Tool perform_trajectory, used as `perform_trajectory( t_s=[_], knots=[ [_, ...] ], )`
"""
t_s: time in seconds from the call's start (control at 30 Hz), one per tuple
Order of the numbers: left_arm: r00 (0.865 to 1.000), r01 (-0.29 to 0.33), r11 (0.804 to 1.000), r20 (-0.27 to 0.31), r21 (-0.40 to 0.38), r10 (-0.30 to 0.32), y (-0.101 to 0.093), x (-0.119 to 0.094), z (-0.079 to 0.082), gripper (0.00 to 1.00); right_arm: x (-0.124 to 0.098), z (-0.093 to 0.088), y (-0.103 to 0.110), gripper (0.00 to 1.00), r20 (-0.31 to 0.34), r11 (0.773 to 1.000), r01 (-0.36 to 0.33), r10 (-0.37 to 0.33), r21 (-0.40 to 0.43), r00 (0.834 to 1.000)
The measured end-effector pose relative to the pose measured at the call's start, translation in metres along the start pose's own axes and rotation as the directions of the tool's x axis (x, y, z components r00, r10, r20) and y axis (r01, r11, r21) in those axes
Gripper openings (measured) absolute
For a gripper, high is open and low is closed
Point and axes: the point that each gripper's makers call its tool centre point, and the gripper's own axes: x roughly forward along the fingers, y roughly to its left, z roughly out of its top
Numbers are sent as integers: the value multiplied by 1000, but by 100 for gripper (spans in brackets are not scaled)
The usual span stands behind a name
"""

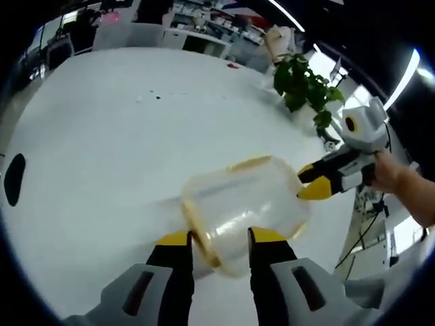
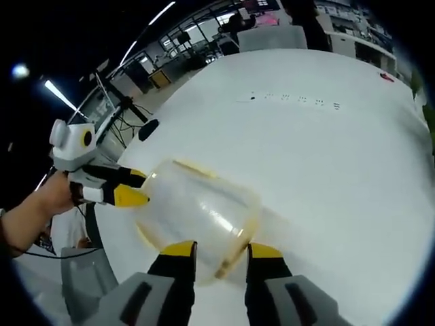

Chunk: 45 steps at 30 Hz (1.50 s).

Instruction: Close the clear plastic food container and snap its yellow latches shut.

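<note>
The clear plastic container (image 1: 248, 207) with a yellowish rim hangs tilted over the white table (image 1: 102, 149). My left gripper (image 1: 221, 238) has its yellow-tipped jaws closed on the container's near edge. My right gripper (image 1: 314, 182), held by a hand (image 1: 391, 173), comes in from the right and pinches the container's far end. In the right gripper view the container (image 2: 197, 210) sits just ahead of my right gripper (image 2: 222, 250), whose jaws clamp its rim. There the left gripper (image 2: 129, 190) bites the container's left end. I cannot make out the latches through the blur.
A potted green plant (image 1: 302, 85) stands at the table's far right edge. Small dark specks (image 2: 292, 98) dot the table top. Desks, chairs and shelving (image 1: 197, 27) line the room beyond. A round black hole (image 1: 13, 178) sits in the table at the left.
</note>
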Motion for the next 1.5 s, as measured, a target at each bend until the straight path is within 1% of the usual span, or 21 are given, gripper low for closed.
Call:
perform_trajectory(
  t_s=[0.17, 0.23, 0.27, 0.33, 0.37, 0.43, 0.47, 0.53, 0.6, 0.67, 0.7, 0.77, 0.8, 0.87, 1.1, 1.13, 1.23, 1.33, 1.4, 1.43, 1.5],
  knots=[
    [1000, -2, 1000, 8, 12, 2, 1, -4, 1, 30, -1, 0, 0, 27, -13, 1000, 10, -10, -28, 1000],
    [1000, -6, 1000, 8, 11, 6, 1, -4, 2, 30, -2, 1, -1, 28, -17, 995, 17, -19, -101, 1000],
    [1000, -8, 1000, 4, 17, 8, -1, -3, 3, 30, -2, 0, 0, 29, -37, 992, 13, -18, -124, 999],
    [1000, -12, 993, 0, 116, 12, -2, -6, 3, 31, -2, -1, 1, 31, -54, 992, 6, -13, -127, 998],
    [1000, -11, 993, -3, 117, 12, -2, -7, 2, 31, -3, -2, 1, 31, -54, 991, 7, -15, -133, 998],
    [1000, 3, 992, -23, 127, 0, -3, -7, 0, 34, -3, -1, 0, 31, -59, 983, 11, -22, -184, 998],
    [1000, -2, 991, -25, 132, 5, -3, -7, 1, 35, -2, 0, 1, 31, -62, 980, 15, -27, -197, 998],
    [999, 13, 985, -45, 171, -5, -3, -9, -1, 35, -3, -1, 3, 32, -77, 970, 16, -36, -241, 996],
    [999, 4, 984, -38, 181, 3, 1, -13, 2, 35, -4, -1, 2, 32, -84, 964, 22, -46, -265, 995],
    [999, 5, 980, -39, 197, 3, 2, -17, 5, 34, -6, 1, 3, 32, -81, 965, 20, -42, -260, 996],
    [999, 1, 977, -44, 214, 8, 4, -19, 6, 34, -7, 2, 3, 32, -79, 966, 19, -40, -259, 996],
    [999, -7, 970, -50, 241, 20, 7, -22, 8, 34, -10, 6, -1, 32, -69, 944, 48, -74, -328, 995],
    [998, -11, 968, -50, 251, 25, 7, -23, 9, 34, -10, 5, 3, 31, -77, 946, 37, -65, -323, 995],
    [998, -11, 959, -53, 284, 27, 7, -25, 12, 35, -10, 7, 3, 32, -79, 947, 32, -60, -319, 995],
    [997, -15, 947, -66, 321, 38, 4, -30, 18, 34, -13, 8, 1, 31, -93, 933, 45, -84, -358, 992],
    [997, -11, 945, -68, 326, 35, 2, -31, 19, 34, -13, 8, 0, 31, -95, 926, 49, -91, -374, 991],
    [997, -2, 932, -76, 362, 32, -2, -31, 20, 33, -14, 9, 3, 31, -99, 919, 42, -88, -393, 991],
    [995, 6, 919, -93, 394, 33, -4, -30, 20, 33, -16, 10, 6, 30, -103, 897, 32, -86, -441, 991],
    [994, 35, 918, -112, 396, 10, -9, -31, 18, 31, -17, 11, 9, 30, -100, 890, 26, -80, -454, 992],
    [993, 35, 916, -113, 401, 12, -9, -31, 18, 31, -18, 11, 10, 30, -101, 885, 17, -72, -466, 992],
    [993, 34, 903, -119, 428, 20, -10, -32, 19, 31, -18, 11, 11, 30, -105, 871, 12, -72, -491, 992]
  ],
)
